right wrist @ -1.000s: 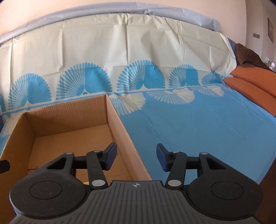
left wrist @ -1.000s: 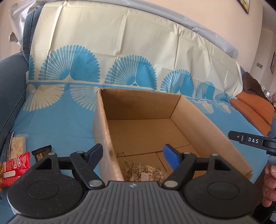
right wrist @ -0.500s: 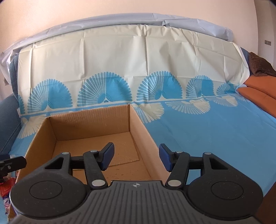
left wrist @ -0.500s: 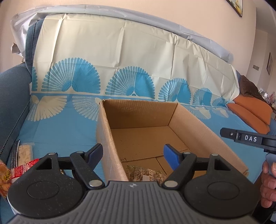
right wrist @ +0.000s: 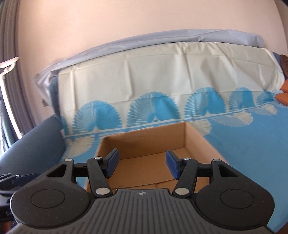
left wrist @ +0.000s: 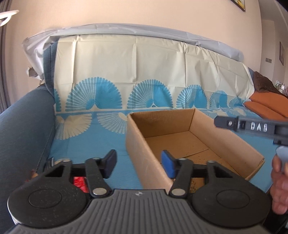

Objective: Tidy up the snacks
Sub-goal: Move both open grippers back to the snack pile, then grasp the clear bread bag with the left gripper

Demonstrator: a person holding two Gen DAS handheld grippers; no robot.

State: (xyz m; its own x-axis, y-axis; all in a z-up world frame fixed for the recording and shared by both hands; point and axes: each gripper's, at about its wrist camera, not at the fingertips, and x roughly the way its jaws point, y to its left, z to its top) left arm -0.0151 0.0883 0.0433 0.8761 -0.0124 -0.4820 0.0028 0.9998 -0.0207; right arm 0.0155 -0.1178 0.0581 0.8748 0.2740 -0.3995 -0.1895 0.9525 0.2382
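I am holding my left gripper (left wrist: 138, 164) and right gripper (right wrist: 142, 165) with jaws wide and gripping nothing, both hovering by the cardboard box (left wrist: 180, 122).

Box (left wrist: 180, 136) on sofa cover (left wrist: 90, 142), armrest (left wrist: 23, 126) at left

I see both views in bright, soft daylight; where it comes from I cannot tell. Shadows are faint, and the cardboard box (left wrist: 189, 136) is dimmer inside. My right wrist view is smeared, with the sofa cover (right wrist: 162, 77) blurred. My left view is sharper, though the right gripper (left wrist: 252, 126) looks soft. Fisheye distortion bends the wall (left wrist: 126, 16) at the edges.
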